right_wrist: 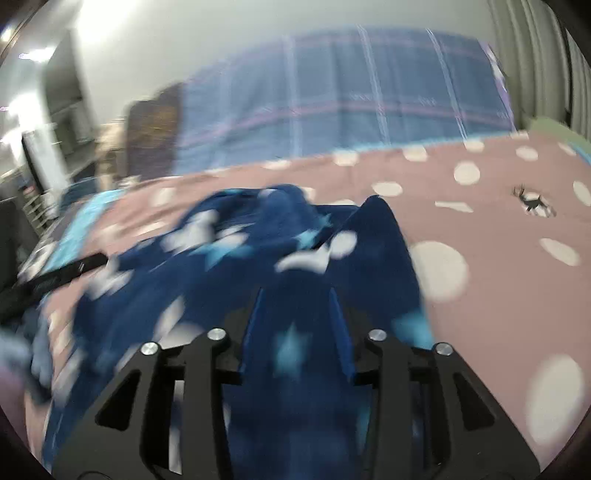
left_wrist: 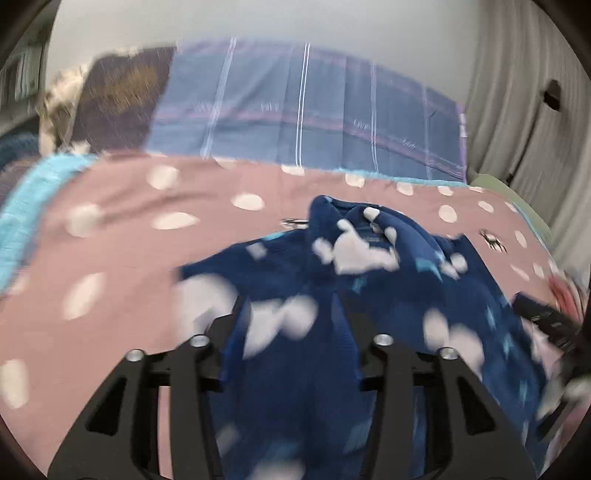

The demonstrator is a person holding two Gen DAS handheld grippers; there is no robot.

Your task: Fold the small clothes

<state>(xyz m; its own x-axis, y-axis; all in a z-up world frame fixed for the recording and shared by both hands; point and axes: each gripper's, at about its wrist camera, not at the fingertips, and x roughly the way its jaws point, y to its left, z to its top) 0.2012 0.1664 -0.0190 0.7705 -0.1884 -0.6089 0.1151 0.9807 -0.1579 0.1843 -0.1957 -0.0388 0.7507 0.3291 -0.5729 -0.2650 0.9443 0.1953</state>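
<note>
While both views were motion-blurred, the navy garment (left_wrist: 369,266) lay bunched on the pink dotted bed cover (left_wrist: 122,251). Cloth ran between the jaws of the left gripper (left_wrist: 295,332) and right gripper (right_wrist: 295,314); jaws stood parted, pad contact could not be told.

Heavy motion blur, fisheye-bent dark edges, ceiling glare upper left.

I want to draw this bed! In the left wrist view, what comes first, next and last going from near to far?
Left gripper → blue patterned garment → pink dotted bedcover → blue checked sheet → wall.
</note>
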